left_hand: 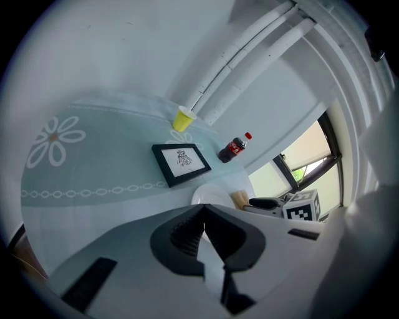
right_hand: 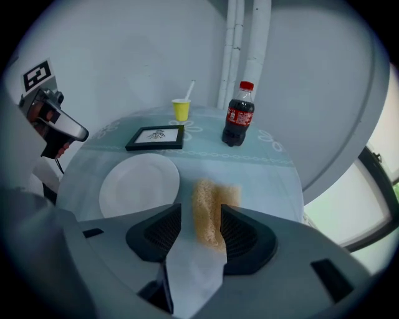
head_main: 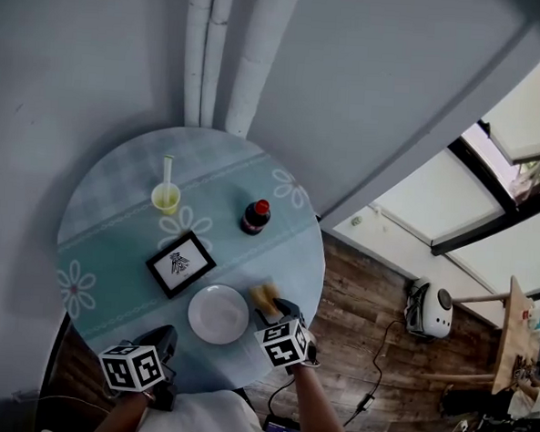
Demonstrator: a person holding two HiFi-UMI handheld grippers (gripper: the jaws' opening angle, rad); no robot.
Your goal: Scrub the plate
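The plate (head_main: 218,314), at the surface's (head_main: 116,201) 6 o'clock, looks stiff, slick and breakable. The sponge (right_hand: 215,202) at its 3 o'clock looks soft and light: pinch its middle. The right tool (right_hand: 201,227) gapes astride it; the left tool (left_hand: 204,227) is closed and empty.

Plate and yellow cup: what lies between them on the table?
A black picture frame lies flat between the plate and the yellow cup. The head view shows it most plainly; the right gripper view agrees.

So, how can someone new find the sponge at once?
On the round blue table with white flowers, find the white plate at the near edge. Just right of it, between the right gripper's open jaws, lies the sponge, the only tan, rough thing there.
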